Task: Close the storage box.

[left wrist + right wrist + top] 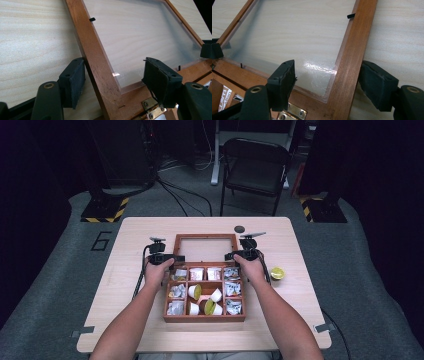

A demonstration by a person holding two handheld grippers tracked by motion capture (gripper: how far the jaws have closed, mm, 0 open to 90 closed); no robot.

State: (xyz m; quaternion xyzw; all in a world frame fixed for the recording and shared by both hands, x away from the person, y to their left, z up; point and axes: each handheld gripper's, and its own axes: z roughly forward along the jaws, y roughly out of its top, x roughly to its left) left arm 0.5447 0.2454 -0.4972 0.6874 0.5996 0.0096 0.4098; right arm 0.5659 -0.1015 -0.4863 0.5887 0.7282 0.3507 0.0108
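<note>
A wooden compartment box (205, 318) sits mid-table with its window lid (205, 236) swung open behind it. My left gripper (176, 258) straddles the lid's left rail (100, 67) near the brass hinge (150, 110). Its outer pad (75, 82) is at the rail's edge and the inner pad (160, 80) hangs apart over the clear pane, so the jaws are open. My right gripper (231, 256) straddles the right rail (348, 65) the same way. Its inner pad (283, 82) stands off over the pane and the outer pad (377, 85) sits by the rail's outside. It is open too.
The box holds sachets (232, 289) and small white cups (194, 308), some with green-yellow contents. A lime half (277, 272) lies on the table to the right of the box. A small dark disc (240, 229) sits behind the lid. A folding chair (255, 165) stands beyond the table.
</note>
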